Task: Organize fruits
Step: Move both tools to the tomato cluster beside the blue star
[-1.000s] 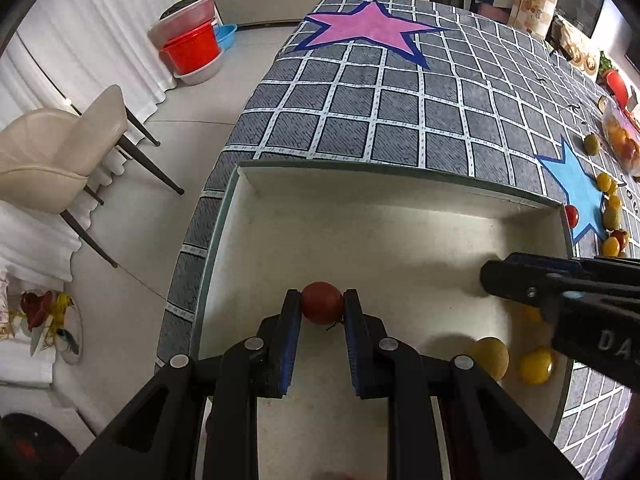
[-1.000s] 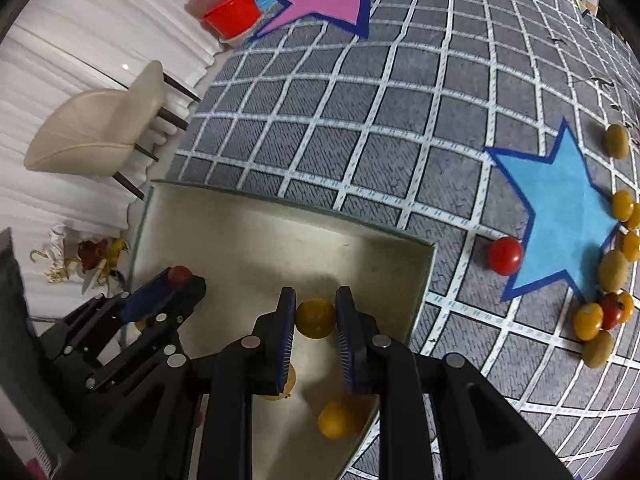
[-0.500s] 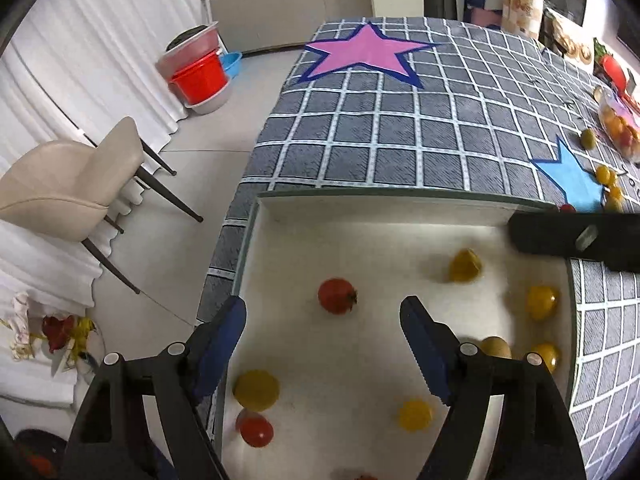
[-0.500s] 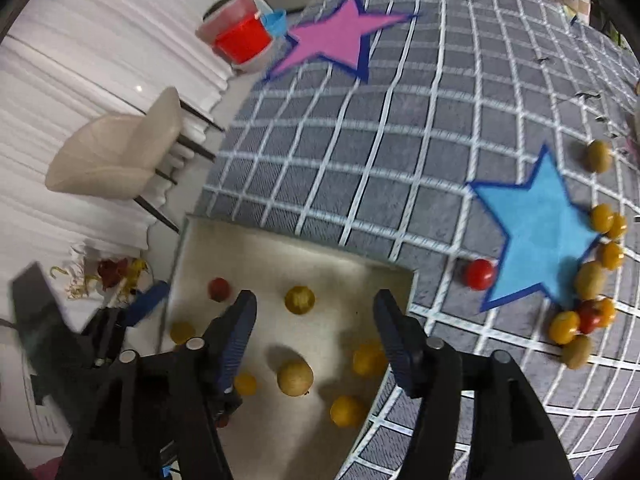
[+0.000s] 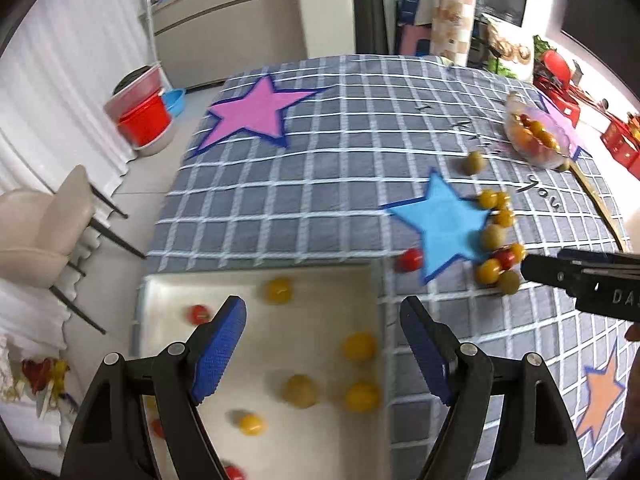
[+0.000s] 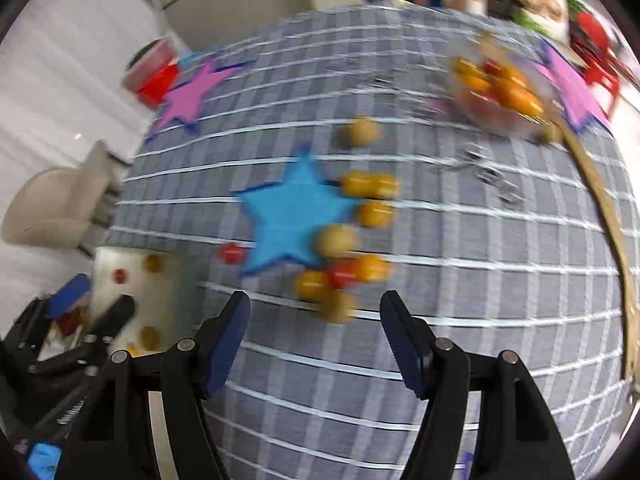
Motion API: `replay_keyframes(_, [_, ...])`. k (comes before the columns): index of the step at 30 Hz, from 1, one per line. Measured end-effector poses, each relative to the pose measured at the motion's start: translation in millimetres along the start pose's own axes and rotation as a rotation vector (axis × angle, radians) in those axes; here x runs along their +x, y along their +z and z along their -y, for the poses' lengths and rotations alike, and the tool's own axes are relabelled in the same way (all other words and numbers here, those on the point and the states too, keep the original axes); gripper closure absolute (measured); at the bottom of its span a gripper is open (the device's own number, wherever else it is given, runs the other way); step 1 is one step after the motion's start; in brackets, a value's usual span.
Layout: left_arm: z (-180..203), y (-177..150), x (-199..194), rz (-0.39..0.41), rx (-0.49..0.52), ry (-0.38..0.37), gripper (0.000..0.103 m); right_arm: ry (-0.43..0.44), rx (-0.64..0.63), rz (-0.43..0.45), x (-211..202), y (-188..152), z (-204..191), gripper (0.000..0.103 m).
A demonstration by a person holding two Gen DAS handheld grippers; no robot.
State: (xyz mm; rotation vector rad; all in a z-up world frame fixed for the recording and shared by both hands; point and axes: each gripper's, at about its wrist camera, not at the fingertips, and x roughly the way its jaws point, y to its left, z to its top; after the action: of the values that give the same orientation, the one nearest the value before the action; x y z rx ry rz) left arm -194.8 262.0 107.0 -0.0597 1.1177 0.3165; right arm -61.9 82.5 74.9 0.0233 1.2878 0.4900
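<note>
White capitals "DA", cut off by the frame edge, printed on the black body of the right tongs [image 5: 592, 284] at the right side. Dark cursive "you" embroidered on the checked cloth [image 5: 340, 152] over the worktop, far right. Further cloth lettering and the packaging print beyond: illegible.

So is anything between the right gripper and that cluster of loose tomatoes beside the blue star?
Nothing visible. The right gripper is open over bare grey checked tablecloth, and the cluster of yellow and red cherry tomatoes beside the blue felt star lies straight ahead of its fingers, though the view is blurred.
</note>
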Motion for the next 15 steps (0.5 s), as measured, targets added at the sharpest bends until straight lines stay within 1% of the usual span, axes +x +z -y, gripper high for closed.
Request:
replay_keyframes(2, [13.0, 9.4, 7.3, -0.01, 0.009, 0.011, 0.023, -0.014, 0.024, -0.003, 2.6, 0.1, 14.4, 0.032])
replay_keyframes(4, [24.9, 19.8, 17.2, -0.019, 0.017, -0.003, 0.023, -0.019, 0.044, -0.003, 2.2, 1.9, 29.9, 0.032])
replay_keyframes(6, [31.5, 25.9, 26.8, -0.025, 0.036, 0.001, 0.023, -0.015, 0.057, -0.002, 3.3, 5.6, 39.5, 0.032])
replay_keyframes(9, [46.7, 34.4, 43.9, -0.04, 0.083, 0.011, 0.023, -0.007, 0.06, 0.003, 4.5, 10.8, 45.0, 0.032])
replay_keyframes(15, [67.0, 38.0, 77.2, -0.093, 0.154, 0.04, 0.023, 0.015, 0.07, -0.008, 21.4, 24.1, 47.2, 0.04])
